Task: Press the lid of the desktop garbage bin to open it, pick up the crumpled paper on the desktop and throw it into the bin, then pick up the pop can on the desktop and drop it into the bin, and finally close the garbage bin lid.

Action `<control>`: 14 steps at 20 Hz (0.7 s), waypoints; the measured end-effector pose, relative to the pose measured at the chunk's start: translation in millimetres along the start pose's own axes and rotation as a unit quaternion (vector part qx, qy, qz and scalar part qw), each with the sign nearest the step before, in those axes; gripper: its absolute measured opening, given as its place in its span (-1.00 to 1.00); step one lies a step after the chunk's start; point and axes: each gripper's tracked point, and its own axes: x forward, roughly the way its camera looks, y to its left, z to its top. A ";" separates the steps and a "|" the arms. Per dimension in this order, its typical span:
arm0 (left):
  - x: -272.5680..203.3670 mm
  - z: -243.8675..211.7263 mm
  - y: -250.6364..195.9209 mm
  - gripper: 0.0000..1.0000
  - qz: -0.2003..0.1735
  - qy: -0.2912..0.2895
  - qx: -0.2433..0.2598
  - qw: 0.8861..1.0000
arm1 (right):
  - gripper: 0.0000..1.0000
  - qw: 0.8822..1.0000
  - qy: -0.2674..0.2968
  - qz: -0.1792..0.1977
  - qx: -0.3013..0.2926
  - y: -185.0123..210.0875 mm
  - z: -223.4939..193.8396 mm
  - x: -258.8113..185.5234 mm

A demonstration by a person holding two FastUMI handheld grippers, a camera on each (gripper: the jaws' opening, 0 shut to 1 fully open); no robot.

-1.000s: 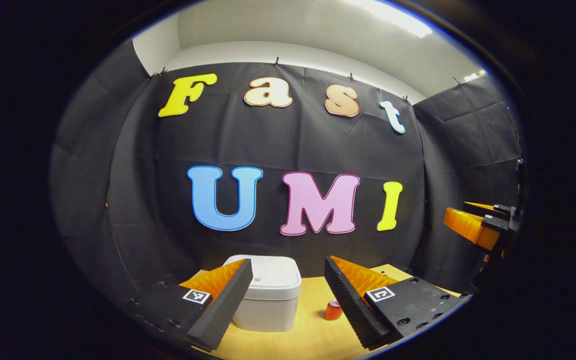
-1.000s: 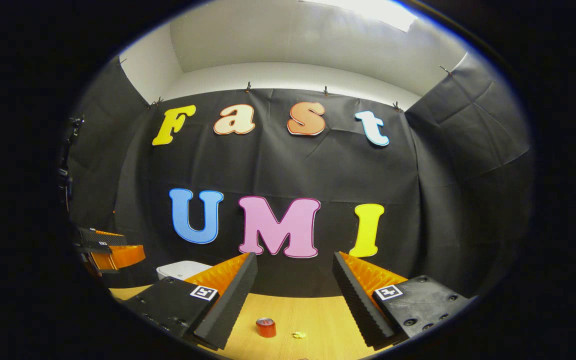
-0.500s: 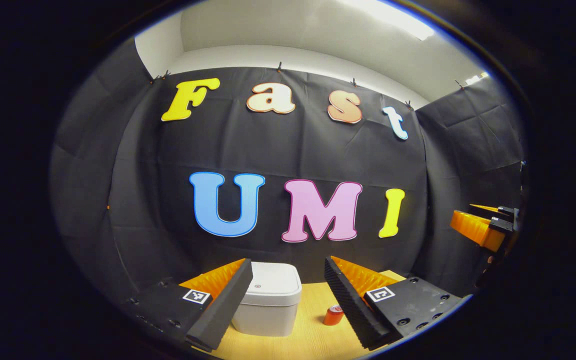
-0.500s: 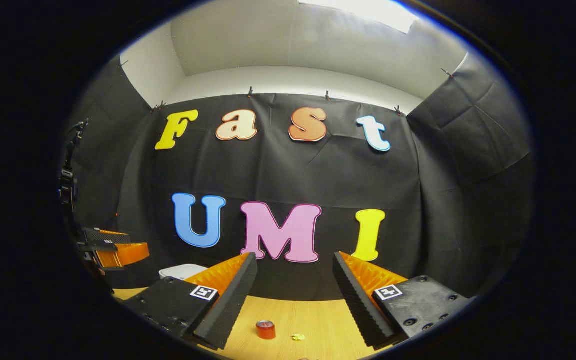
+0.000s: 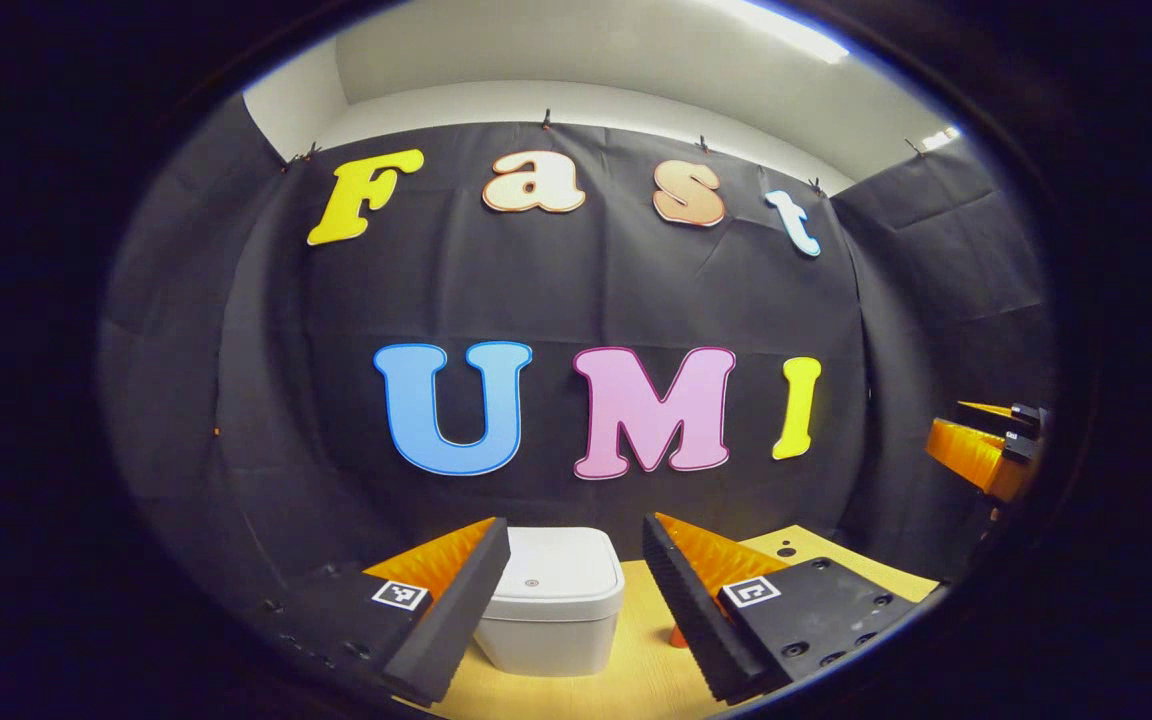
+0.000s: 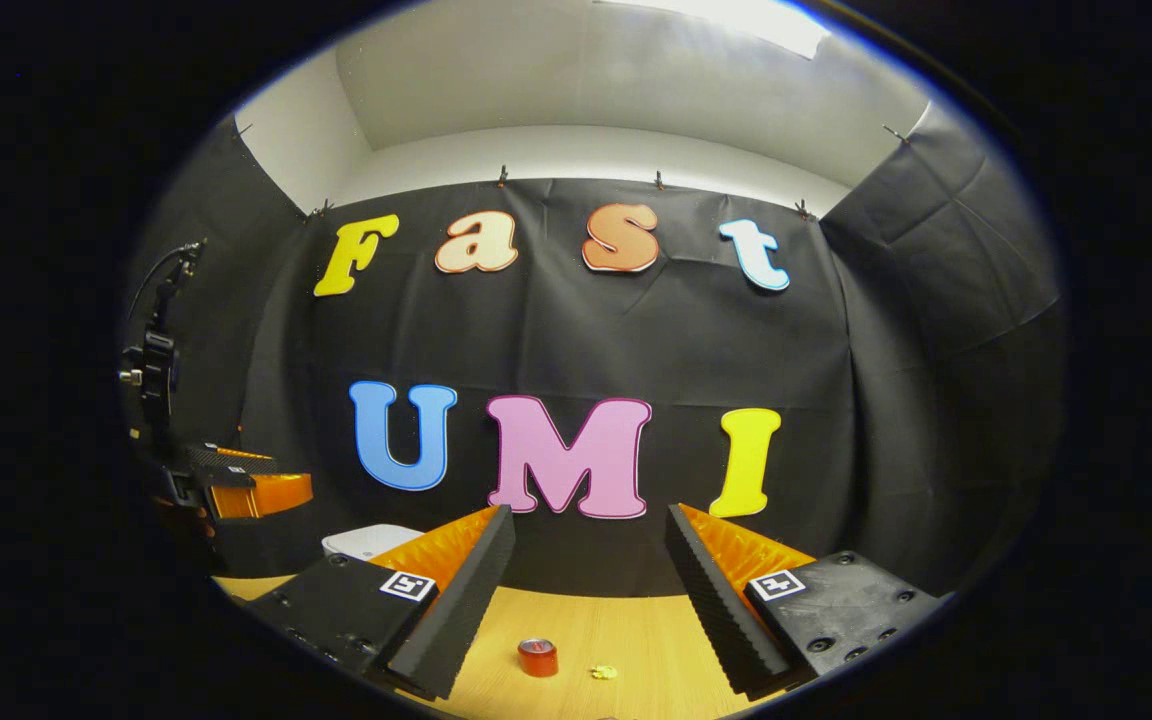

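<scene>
1. Left gripper: fingers spread wide, holding nothing, raised above the table. In the left gripper view the bin sits framed between them, farther off. It also appears at the left edge of the right gripper view.
2. Right gripper: fingers spread wide, holding nothing, above the near part of the table. It appears too at the right edge of the left gripper view.
3. White, rounded-square plastic desktop garbage bin: upright on the table, lid down, a small round button in the middle of the lid. In the right gripper view a corner of it shows at the far left, behind that gripper's left finger.
4. Red pop can: upright on the table, right of the bin and well apart from it. In the left gripper view a sliver of it shows beside the right finger.
5. Small yellow crumpled paper: on the table just right of the can, not touching it.
6. Light wooden table: carries the bin, can and paper; a small dark hole shows near its far right corner.
7. Black cloth wall: behind and beside the table.
</scene>
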 end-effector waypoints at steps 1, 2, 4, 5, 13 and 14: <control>5.6 -0.3 -0.8 0.72 0.001 0.004 0.001 1.000 | 0.94 1.000 0.006 0.002 0.001 0.3 -4.6 5.2; 11.2 -1.9 -2.2 0.60 0.001 0.008 -0.001 1.000 | 0.94 1.000 0.013 0.005 0.002 0.3 -10.0 10.1; 24.4 -8.1 -7.7 0.33 -0.005 0.020 -0.008 1.000 | 0.94 1.000 0.024 0.003 0.004 -4.8 -20.8 17.8; 31.5 -12.3 -8.6 0.31 -0.007 0.029 -0.011 1.000 | 0.94 1.000 0.026 0.003 0.006 -5.5 -23.5 22.4; 114.9 -69.4 12.9 -0.54 0.012 0.085 -0.006 0.996 | 0.95 0.997 0.067 0.035 -0.002 -9.8 -79.4 79.3; 125.0 -78.7 17.8 -0.55 0.016 0.093 -0.008 0.995 | 0.94 0.997 0.073 0.036 -0.001 -12.4 -86.9 84.8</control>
